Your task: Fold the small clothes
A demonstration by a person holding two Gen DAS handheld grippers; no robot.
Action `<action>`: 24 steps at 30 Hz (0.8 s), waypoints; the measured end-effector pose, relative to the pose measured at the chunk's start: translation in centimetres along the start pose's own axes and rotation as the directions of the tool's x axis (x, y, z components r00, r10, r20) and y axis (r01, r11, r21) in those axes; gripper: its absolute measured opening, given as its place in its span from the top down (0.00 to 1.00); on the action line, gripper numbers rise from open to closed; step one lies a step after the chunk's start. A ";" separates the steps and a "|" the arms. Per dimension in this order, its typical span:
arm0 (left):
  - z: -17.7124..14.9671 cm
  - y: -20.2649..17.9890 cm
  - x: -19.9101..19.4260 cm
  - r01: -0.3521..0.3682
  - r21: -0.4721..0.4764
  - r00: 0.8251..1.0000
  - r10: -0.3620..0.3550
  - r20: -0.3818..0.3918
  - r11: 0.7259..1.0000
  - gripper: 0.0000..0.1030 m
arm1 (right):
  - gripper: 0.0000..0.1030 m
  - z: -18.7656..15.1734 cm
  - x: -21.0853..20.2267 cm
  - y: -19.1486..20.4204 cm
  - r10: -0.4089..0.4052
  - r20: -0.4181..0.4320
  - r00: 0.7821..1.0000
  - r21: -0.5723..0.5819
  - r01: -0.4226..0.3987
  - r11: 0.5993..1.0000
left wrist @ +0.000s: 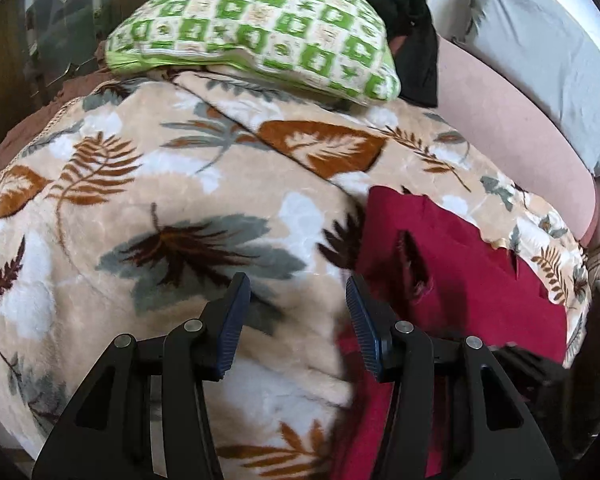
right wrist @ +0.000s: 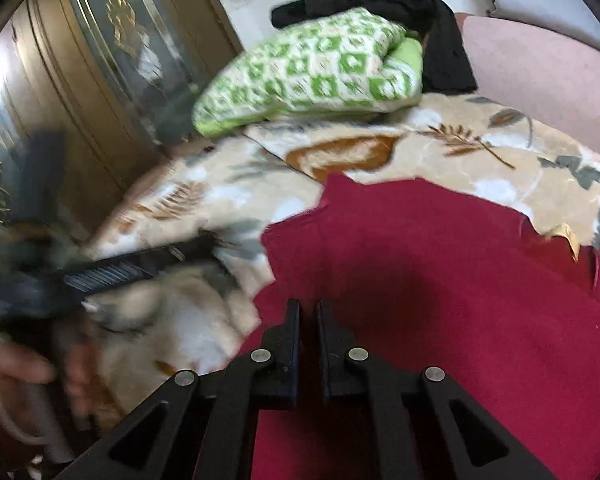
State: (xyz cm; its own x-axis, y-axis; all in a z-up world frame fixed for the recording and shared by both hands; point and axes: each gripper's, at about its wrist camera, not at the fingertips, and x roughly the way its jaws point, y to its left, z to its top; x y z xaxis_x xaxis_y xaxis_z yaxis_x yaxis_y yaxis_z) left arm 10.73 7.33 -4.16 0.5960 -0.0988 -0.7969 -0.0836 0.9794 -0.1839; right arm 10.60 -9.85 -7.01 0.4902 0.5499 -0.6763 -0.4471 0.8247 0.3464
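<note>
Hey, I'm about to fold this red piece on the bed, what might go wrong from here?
1. The red garment lies on a plush leaf-print blanket; the open left gripper, over the blanket at the garment's edge, might pinch blanket pile along with the cloth.
2. The right gripper is nearly closed over the garment's middle with no cloth visibly between its fingers, so it may bunch the fabric.
3. Both views are motion-blurred; fast moves could miss the edge.
</note>
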 end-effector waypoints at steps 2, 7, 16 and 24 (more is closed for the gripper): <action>-0.1 -1.2 0.1 0.032 0.020 0.999 -0.032 -0.010 0.999 0.52 | 0.65 -0.6 -0.8 -1.1 -0.018 -0.038 0.999 0.051 0.020 0.998; -0.5 -4.9 1.4 0.048 0.116 0.999 -0.048 -0.005 0.992 0.52 | 0.63 -3.3 -9.2 -7.2 -0.204 0.098 0.974 0.149 0.189 0.971; -2.2 -5.6 7.2 -0.007 0.099 0.995 0.017 -0.096 0.995 0.30 | 0.63 -8.9 -13.0 -20.4 -0.567 -0.030 0.823 0.324 0.545 0.774; -2.4 -5.2 5.3 -0.006 0.126 0.994 0.020 -0.110 0.992 0.30 | 0.63 -8.9 -15.7 -16.4 -0.484 -0.002 0.875 0.287 0.464 0.838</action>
State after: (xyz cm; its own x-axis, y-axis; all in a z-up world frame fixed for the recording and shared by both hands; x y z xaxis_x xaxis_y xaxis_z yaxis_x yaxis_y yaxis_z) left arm 12.41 1.25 -8.85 0.5028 -0.0984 -0.8588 0.0141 0.9943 -0.1057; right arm 3.57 -33.21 -7.85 0.6440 0.0814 -0.7607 0.0680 0.9843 0.1630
